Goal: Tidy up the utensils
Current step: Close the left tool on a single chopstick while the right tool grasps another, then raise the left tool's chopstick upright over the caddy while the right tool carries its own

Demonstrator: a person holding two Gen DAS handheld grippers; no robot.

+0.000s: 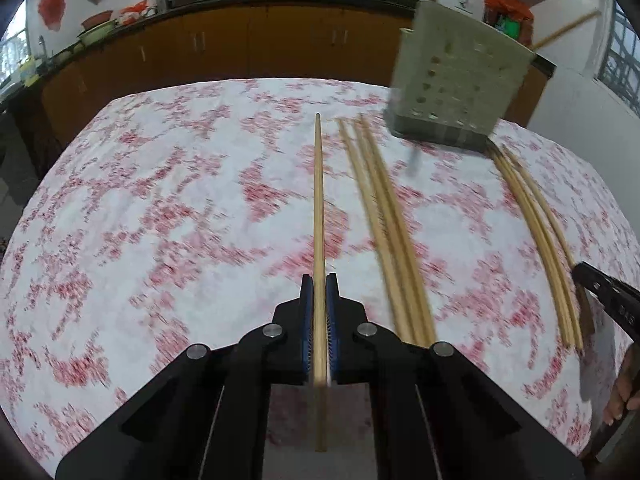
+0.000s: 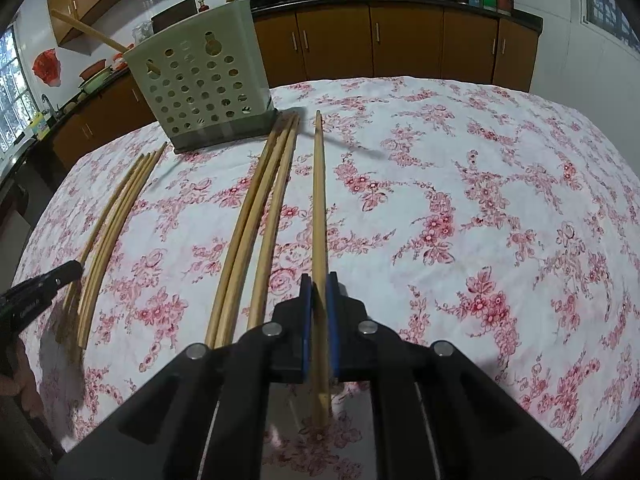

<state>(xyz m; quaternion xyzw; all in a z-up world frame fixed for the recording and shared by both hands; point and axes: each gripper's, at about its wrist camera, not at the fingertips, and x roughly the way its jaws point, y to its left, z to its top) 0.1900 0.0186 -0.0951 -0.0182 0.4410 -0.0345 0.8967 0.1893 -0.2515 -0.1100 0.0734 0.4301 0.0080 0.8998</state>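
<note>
Left wrist view: the left claw (image 1: 319,292) is clamped tight on one chopstick (image 1: 318,208), a long, pale, slender wooden stick running straight ahead between the blue pads, its far tip over the floral desk (image 1: 160,200). Just to its right lie three loose chopsticks (image 1: 384,224), further right another bundle (image 1: 536,240) beside the perforated grey-green holder (image 1: 456,80).

Right wrist view: the right claw (image 2: 319,292) is likewise closed on a single chopstick (image 2: 319,200), same tan wood, tapering toward the far end. Three chopsticks (image 2: 260,216) lie alongside on its left, pointing at the holder (image 2: 200,80).
</note>
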